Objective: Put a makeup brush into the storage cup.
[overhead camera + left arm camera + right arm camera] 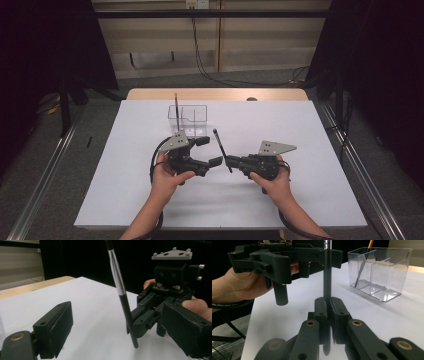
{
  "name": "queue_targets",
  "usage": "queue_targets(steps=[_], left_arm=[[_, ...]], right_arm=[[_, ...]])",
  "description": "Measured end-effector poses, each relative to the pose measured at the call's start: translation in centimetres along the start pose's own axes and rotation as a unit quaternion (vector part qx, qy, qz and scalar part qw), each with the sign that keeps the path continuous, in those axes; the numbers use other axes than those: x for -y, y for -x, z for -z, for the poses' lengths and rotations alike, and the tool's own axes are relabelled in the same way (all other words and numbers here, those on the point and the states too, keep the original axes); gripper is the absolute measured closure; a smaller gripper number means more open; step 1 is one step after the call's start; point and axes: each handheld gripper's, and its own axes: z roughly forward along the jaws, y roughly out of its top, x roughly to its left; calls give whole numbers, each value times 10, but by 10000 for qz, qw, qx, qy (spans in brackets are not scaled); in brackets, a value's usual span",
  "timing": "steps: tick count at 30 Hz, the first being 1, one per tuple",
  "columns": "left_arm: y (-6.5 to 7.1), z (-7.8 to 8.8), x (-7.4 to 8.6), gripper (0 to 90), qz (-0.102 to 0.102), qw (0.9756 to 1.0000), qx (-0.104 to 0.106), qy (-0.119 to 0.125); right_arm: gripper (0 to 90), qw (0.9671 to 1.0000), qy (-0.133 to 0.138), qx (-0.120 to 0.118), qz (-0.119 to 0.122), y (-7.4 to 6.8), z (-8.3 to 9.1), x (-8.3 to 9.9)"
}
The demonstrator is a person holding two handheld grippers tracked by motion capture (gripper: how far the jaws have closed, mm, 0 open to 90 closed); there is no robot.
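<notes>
A black brush (220, 145) with a silver ferrule (117, 275) stands tilted over the white table top. My right gripper (229, 161) is shut on its lower handle (327, 282), and the two pads (338, 315) press it from both sides. My left gripper (210, 151) faces it from the left with its jaws wide apart. In the left gripper view the brush (125, 307) rises in the gap ahead of those jaws, and neither pad (62, 322) touches it. The right gripper (140, 322) and the hand holding it show behind the brush.
A clear plastic organiser (189, 119) with several compartments stands behind the grippers near the table's middle. A thin stick-like tool (176, 104) leans in its left compartment. The white sheet (280, 200) covers the table, with a wooden edge (215, 94) at the far side.
</notes>
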Motion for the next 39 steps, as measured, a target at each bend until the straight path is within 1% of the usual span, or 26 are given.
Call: queue_targets(steps=[1, 2, 3, 4, 7, 8, 10, 11, 12, 13, 14, 16, 17, 18, 20, 21, 22, 23, 25, 26, 28, 31, 33, 39], left_arm=[[-3, -3, 0, 126, 428, 9985, 172, -282], [-3, -4, 1, 99, 499, 9979, 183, -360], [-2, -5, 2, 117, 364, 9985, 130, -376], [-1, -5, 3, 197, 240, 9990, 77, -365], [-1, -6, 1, 188, 240, 9994, 92, -246], [0, -7, 0, 211, 229, 9994, 89, -243], [0, -7, -1, 241, 247, 9994, 148, -209], [0, -7, -1, 254, 234, 9995, 135, -175], [0, -7, -1, 282, 243, 9996, 122, -121], [-1, -7, -1, 321, 303, 9994, 142, -71], [-1, -7, 0, 335, 363, 9993, 124, -29], [-2, -7, 0, 424, 436, 9989, 140, -112], [-2, -8, 0, 433, 471, 9987, 157, -90], [-2, -8, 1, 449, 527, 9984, 220, -54], [-1, -8, 0, 490, 512, 9985, 177, 3], [-1, -7, 0, 514, 538, 9984, 188, 39], [-1, -7, 1, 538, 557, 9981, 213, 130], [-1, -6, 1, 575, 550, 9982, 188, 158], [-1, -6, 1, 635, 598, 9976, 268, 225], [-1, -6, 1, 663, 582, 9977, 248, 231], [-1, -6, 1, 718, 662, 9973, 269, 167], [0, -5, 1, 791, 705, 9972, 244, 99], [0, -4, 1, 818, 765, 9967, 249, 122], [2, -4, 1, 837, 703, 9970, 288, 130]], right_arm=[[850, 10000, -2, -2, 6, 0, 0, 0], [850, 10000, 6, -10, -5, 0, -1, 0], [850, 10000, -2, -16, -4, -1, -1, 0], [850, 10000, -13, -21, 3, -1, -1, 0], [851, 10000, -54, -25, 28, -2, -3, 0], [850, 10000, -58, -33, 18, -2, -3, 0], [850, 10000, -58, -32, 4, -2, -3, 1], [850, 10000, -60, -37, 4, -2, -4, 1], [850, 10000, -63, -37, 9, -2, -4, 1], [850, 10000, -62, -43, 8, -2, -4, 1], [850, 10000, -66, -40, 14, -2, -4, 1], [850, 10000, -59, -43, 14, -3, -4, 1], [850, 10000, -59, -42, 21, -3, -4, 1], [850, 10000, -58, -42, 26, -3, -4, 1], [850, 10000, -58, -40, 28, -3, -4, 1], [850, 10000, -55, -36, 18, -3, -4, 1], [850, 10000, -54, -32, 15, -3, -4, 1], [850, 10000, -55, -34, 13, -2, -4, 1], [850, 10000, -47, -27, 21, -2, -4, 1], [850, 10000, -47, -28, 25, -3, -4, 1], [850, 10000, -46, -26, 27, -3, -4, 1], [850, 10000, -36, -25, 38, -3, -4, 1], [849, 10000, -54, -37, 75, -3, -4, 1], [848, 9999, -35, -63, 114, -4, -6, 2]])
